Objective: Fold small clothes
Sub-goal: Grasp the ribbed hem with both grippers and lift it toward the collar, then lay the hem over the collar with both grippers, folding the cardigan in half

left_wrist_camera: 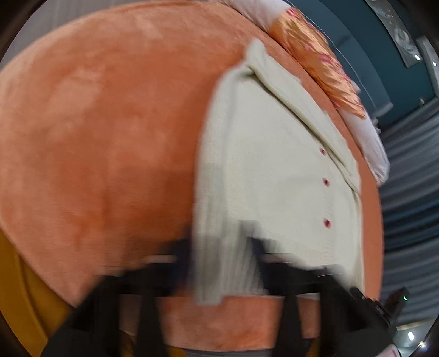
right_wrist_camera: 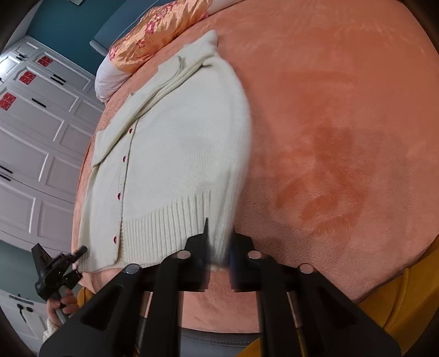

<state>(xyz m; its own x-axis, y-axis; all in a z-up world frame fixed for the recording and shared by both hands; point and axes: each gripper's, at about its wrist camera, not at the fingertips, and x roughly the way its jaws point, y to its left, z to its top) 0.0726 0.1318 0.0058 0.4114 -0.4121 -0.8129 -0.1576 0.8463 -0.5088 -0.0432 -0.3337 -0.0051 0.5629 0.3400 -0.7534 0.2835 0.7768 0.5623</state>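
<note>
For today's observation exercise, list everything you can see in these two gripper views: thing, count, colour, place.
cardigan: one, cream with red buttons, lying on the blanket, ribbed hem nearest the cameras.
blanket: one, orange plush, covering the bed.
cushion: one, shiny orange with pink flowers, at the far end of the bed.
pillow: one, white, under the cushion.
wardrobe: one, white panelled doors with red paper decorations, beside the bed.
wall: teal, behind the bed.
left hand-held gripper: one, black, at the hem's other corner.
right hand-held gripper: one, black, shut on the hem.
hand: one, holding the left hand-held gripper's handle.
</note>
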